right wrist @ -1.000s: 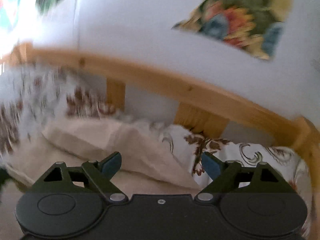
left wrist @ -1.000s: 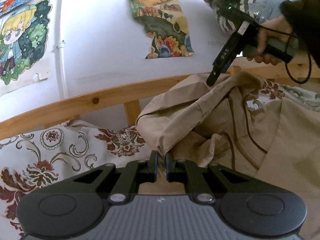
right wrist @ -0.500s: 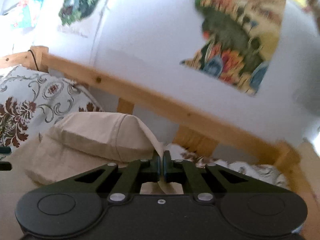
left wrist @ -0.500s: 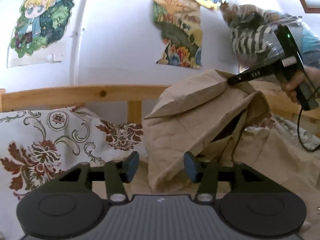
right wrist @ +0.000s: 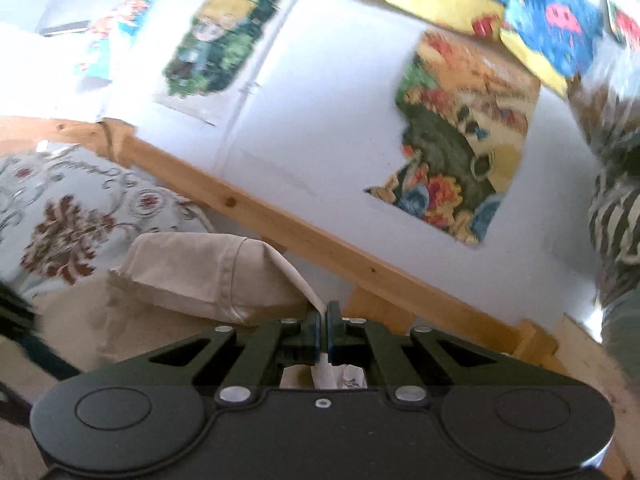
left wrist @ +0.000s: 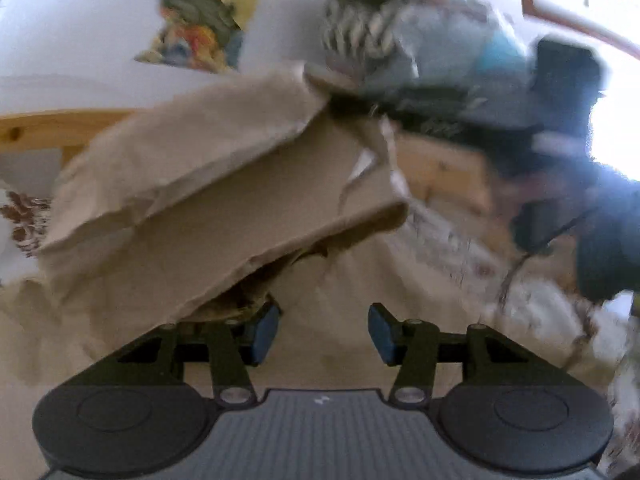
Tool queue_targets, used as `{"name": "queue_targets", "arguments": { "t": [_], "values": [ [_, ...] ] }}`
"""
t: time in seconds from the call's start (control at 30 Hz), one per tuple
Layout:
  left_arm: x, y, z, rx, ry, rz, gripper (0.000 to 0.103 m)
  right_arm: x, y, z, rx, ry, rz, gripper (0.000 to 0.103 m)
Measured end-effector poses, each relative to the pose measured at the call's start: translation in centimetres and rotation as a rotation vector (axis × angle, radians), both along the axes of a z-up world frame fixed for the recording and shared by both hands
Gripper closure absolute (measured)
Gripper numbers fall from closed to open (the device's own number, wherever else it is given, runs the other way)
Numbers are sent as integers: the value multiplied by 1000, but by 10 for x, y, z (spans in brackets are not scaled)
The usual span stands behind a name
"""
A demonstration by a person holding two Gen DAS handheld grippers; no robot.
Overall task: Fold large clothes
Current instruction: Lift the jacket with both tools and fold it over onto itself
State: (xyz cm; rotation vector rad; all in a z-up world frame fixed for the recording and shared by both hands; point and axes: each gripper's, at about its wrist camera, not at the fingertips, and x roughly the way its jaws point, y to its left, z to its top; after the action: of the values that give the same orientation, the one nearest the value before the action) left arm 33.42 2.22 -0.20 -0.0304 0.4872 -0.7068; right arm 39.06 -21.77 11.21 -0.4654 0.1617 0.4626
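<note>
A large beige garment (left wrist: 192, 216) is lifted off the bed at one end and hangs in folds. My left gripper (left wrist: 323, 334) is open and empty, just below the raised fold, with more beige cloth under it. My right gripper (right wrist: 323, 330) is shut on the garment's edge (right wrist: 208, 272), with a strip of cloth pinched between the pads. In the blurred left wrist view the right gripper (left wrist: 552, 120) shows at the upper right, holding the garment's top corner.
A wooden bed rail (right wrist: 304, 236) runs along a white wall with posters (right wrist: 456, 148). A floral pillow (right wrist: 72, 216) lies at the left. A bag of striped clothes (left wrist: 384, 28) sits at the far right. The floral sheet (left wrist: 544, 304) shows beside the garment.
My left gripper let go of the garment and opened, then swung right. My right gripper shut on the garment's edge and lifted it higher.
</note>
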Motion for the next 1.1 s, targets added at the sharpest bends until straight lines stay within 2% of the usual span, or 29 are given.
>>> {"name": "queue_targets", "arguments": {
  "t": [0.1,0.17,0.23,0.27,0.3,0.33,0.4,0.43,0.47,0.53,0.57,0.6,0.73,0.77,0.8,0.83,0.87,0.9,0.93,1.0,1.03,1.1],
  "values": [
    [-2,2,-7,-6,47,-27,49,-37,-5,-13,-51,-77,25,101],
    [-15,9,-10,21,55,-54,49,-61,-8,-30,-125,-135,25,101],
    [-32,19,-16,66,70,-83,49,-78,-13,-49,-163,-133,30,101],
    [-40,25,-18,82,80,-89,49,-87,-17,-62,-177,-111,28,97],
    [-46,32,-20,94,94,-84,49,-94,-19,-73,-192,-88,18,88],
    [-52,41,-22,97,115,-68,49,-100,-20,-84,-203,-70,1,84],
    [-56,58,-23,70,161,-28,47,-115,-26,-103,-183,-8,-42,71],
    [-54,67,-20,47,182,4,43,-123,-30,-110,-145,30,-77,70],
    [-49,73,-17,28,197,31,38,-130,-32,-115,-111,50,-103,63],
    [-35,87,-14,-30,234,101,32,-141,-39,-121,-20,107,-155,41],
    [-28,93,-14,-65,260,135,32,-143,-43,-125,29,164,-169,27],
    [-16,97,-14,-105,296,169,32,-141,-46,-128,70,210,-188,26],
    [28,111,-25,-233,452,298,32,-109,-55,-139,134,346,-257,26],
    [39,113,-31,-264,502,317,39,-100,-56,-143,127,370,-268,27],
    [47,114,-36,-291,536,335,51,-89,-56,-147,115,399,-279,32],
    [54,113,-39,-299,557,352,84,-77,-56,-150,103,433,-290,35],
    [57,111,-42,-286,562,363,94,-67,-56,-152,92,454,-296,42],
    [57,108,-42,-277,553,365,94,-61,-54,-153,68,444,-298,48],
    [54,104,-41,-260,516,368,96,-56,-50,-152,11,391,-300,50],
    [46,91,-38,-166,438,361,97,-52,-40,-150,-109,255,-301,55],
    [42,84,-36,-124,410,364,97,-51,-34,-147,-162,167,-312,55],
    [44,74,-39,-62,393,370,97,-46,-31,-147,-177,109,-319,54]
  ]
}}
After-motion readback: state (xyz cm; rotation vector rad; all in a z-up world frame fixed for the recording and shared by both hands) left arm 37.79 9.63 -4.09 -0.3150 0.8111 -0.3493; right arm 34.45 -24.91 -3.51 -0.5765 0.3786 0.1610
